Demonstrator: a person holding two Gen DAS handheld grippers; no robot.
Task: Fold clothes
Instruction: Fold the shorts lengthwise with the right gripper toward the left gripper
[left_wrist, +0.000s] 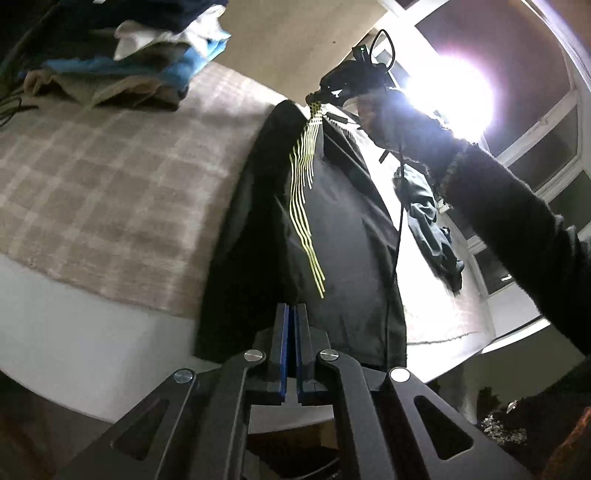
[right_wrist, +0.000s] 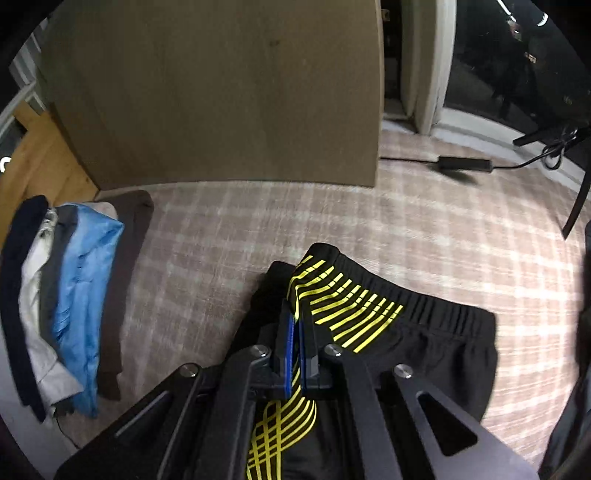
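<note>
Above the plaid bed cover (right_wrist: 221, 236), right hand-held gripper (right_wrist: 295, 325) pinches black shorts (right_wrist: 424, 343) at the yellow-striped waistband; left hand-held gripper (left_wrist: 294, 314) clamps their hem.

Dim, slightly motion-blurred fisheye views with dark bowed edges; a ceiling light (left_wrist: 448, 94) flares into white glare.

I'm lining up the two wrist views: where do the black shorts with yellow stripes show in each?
Left wrist view: black shorts hang at centre, top pinched by the right gripper.
Right wrist view: shorts lower centre, waistband in that gripper.
Shared landmark: the pile of folded clothes on the plaid cover.
</note>
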